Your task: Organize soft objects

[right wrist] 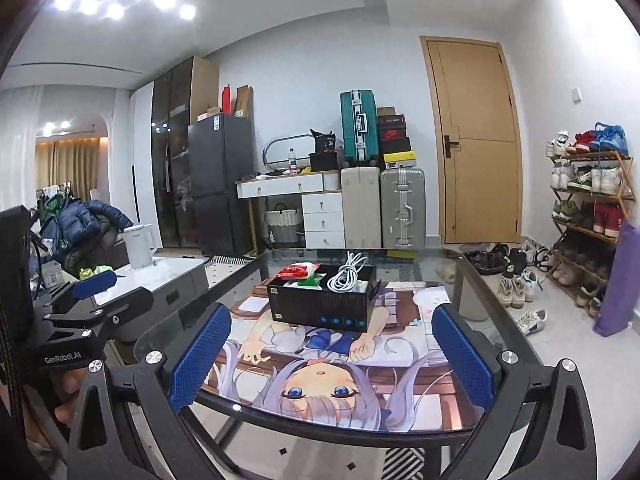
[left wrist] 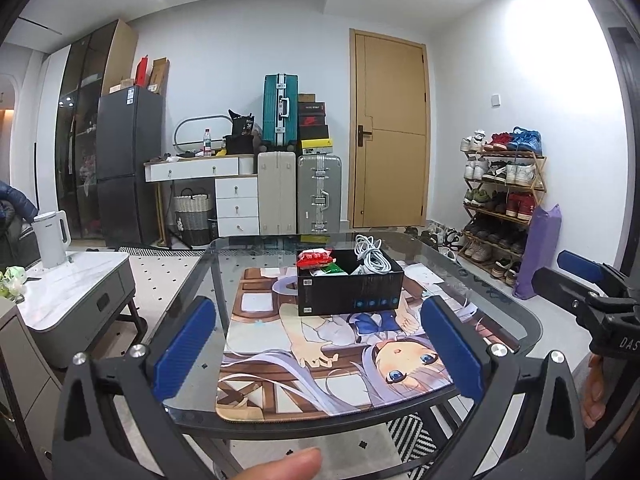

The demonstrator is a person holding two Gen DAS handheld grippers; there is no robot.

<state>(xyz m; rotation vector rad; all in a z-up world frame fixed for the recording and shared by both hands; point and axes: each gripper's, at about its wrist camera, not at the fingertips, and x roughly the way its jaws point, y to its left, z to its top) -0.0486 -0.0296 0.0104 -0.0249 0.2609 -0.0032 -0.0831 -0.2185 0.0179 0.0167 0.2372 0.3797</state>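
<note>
Black box (left wrist: 349,294) sat open-topped at the far middle of the printed mat (left wrist: 320,360), on the glass table (left wrist: 516,316). Inside, left part: a red soft packet (left wrist: 315,258) lying over a green one (left wrist: 334,269). Right part: a coiled white cable (left wrist: 370,256), loops standing above the rim. In the right wrist view the same contents showed: red packet (right wrist: 298,270), cable (right wrist: 347,278), box (right wrist: 322,304).

Mat between box and near table edge carried nothing else. Left of the table stood a marble-topped side table (left wrist: 72,288) with a white kettle (left wrist: 51,236). Far wall: suitcases (left wrist: 318,194), wooden door (left wrist: 390,132); shoe rack (left wrist: 504,196) at right.

Left gripper (left wrist: 320,346) was held level at the near edge, blue pads spread wide, nothing between them, well short of the box. Right gripper (right wrist: 330,354) likewise spread wide and empty, near edge, pointed at the box. A thumb tip (left wrist: 292,465) showed at the bottom of the left wrist view.
</note>
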